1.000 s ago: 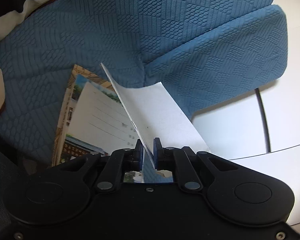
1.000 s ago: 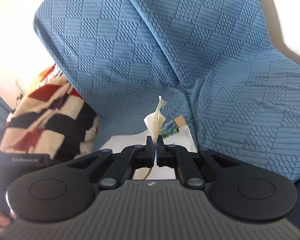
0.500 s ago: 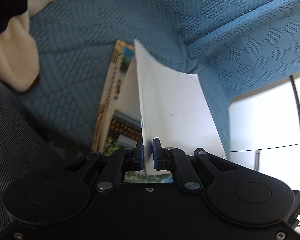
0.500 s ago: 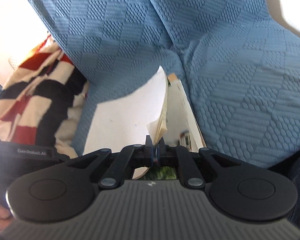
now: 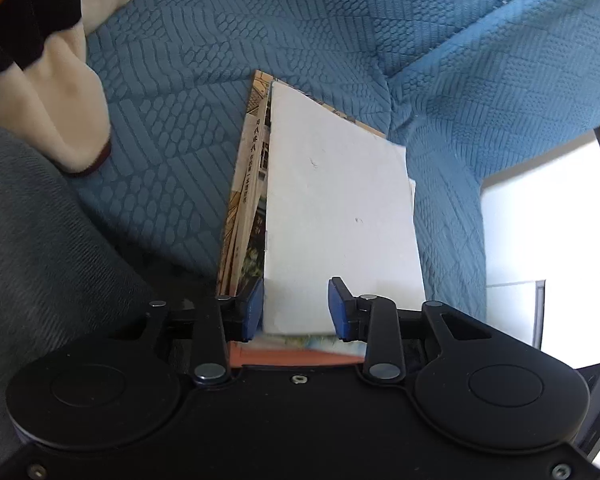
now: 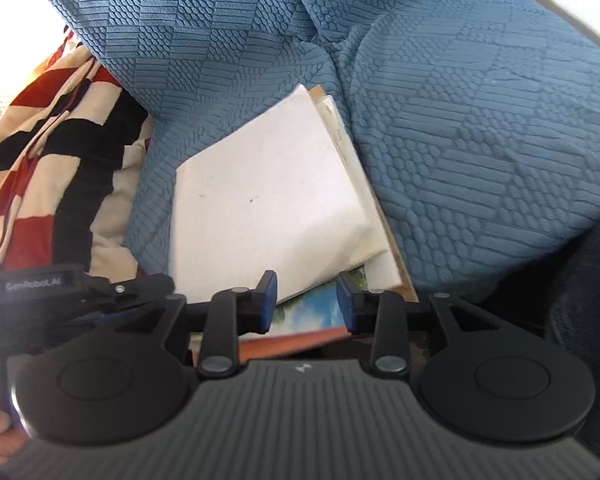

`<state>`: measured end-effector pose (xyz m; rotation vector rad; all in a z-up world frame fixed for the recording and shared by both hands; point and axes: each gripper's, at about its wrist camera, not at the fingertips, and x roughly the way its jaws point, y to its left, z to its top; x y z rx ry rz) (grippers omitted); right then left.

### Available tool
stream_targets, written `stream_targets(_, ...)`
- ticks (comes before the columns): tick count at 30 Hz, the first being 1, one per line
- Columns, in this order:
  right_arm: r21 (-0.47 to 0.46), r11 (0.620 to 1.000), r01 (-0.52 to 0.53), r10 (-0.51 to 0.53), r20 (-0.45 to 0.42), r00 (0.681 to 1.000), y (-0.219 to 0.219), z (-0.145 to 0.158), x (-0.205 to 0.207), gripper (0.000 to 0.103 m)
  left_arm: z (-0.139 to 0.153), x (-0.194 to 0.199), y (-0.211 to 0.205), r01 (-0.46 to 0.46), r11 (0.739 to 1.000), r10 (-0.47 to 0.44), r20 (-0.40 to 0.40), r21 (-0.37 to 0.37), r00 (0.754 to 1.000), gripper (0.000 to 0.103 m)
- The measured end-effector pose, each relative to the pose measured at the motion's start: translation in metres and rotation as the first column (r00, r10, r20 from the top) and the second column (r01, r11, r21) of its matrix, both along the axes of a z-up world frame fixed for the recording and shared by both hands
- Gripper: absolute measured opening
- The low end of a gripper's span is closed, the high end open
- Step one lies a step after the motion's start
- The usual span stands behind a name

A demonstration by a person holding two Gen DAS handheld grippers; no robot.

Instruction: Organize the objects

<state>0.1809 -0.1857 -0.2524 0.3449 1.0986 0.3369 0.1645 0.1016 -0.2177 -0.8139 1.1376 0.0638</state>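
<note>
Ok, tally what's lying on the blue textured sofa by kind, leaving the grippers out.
Booklets, white back cover with illustrated pages: 1
Striped red, black and cream fabric: 1
Total: 2
Both the left gripper and the right gripper have open jaws, holding nothing.

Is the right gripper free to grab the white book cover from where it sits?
Probably yes. The right gripper is open, its fingers apart just above the white book cover's near edge on the blue sofa, with nothing between them.
</note>
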Motion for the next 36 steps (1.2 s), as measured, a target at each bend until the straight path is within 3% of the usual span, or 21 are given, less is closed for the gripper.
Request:
stream_targets(5,-0.001,1.0,-0.012,0.012,0.061,0.998,-0.011,0.035,-0.011,0.037,0.039,-0.017,-0.008,0.041,0.995,-0.046,0.05,0.093,0.998,0.041)
stream_targets(10,0.01,0.999,-0.051,0.047,0.218,0.975,-0.014,0.096,-0.017,0.037,0.091,-0.029,-0.014,0.042,0.981,-0.069,0.143,0.188,0.987,0.045)
stream_targets(15,0.04,0.996,-0.084,0.064,0.361,0.931,-0.016,0.157,-0.026,0.037,0.153,-0.042,-0.018,0.034,0.957,-0.113,0.263,0.287,0.958,0.051)
stream_targets(18,0.038,0.995,-0.092,0.068,0.414,0.908,-0.017,0.181,-0.038,0.037,0.19,-0.052,-0.024,0.029,0.927,-0.16,0.324,0.374,0.933,0.059)
stream_targets(21,0.047,0.993,-0.111,0.079,0.438,0.896,-0.019,0.195,-0.052,0.037,0.215,-0.064,-0.03,0.033,0.922,-0.19,0.375,0.385,0.907,0.063)
stream_targets(26,0.047,0.993,-0.109,0.075,0.461,0.884,-0.021,0.204,-0.075,0.037,0.235,-0.08,-0.038,0.032,0.929,-0.194,0.412,0.369,0.891,0.07)
stream_targets(29,0.039,0.995,-0.093,0.064,0.467,0.882,-0.026,0.203,-0.087,0.037,0.236,-0.089,-0.046,0.038,0.927,-0.204,0.416,0.373,0.886,0.08)
stream_targets(36,0.011,0.997,-0.072,0.06,0.44,0.896,-0.036,0.189,-0.106,0.037,0.223,-0.099,-0.063,0.036,0.887,-0.232,0.376,0.46,0.897,0.1)
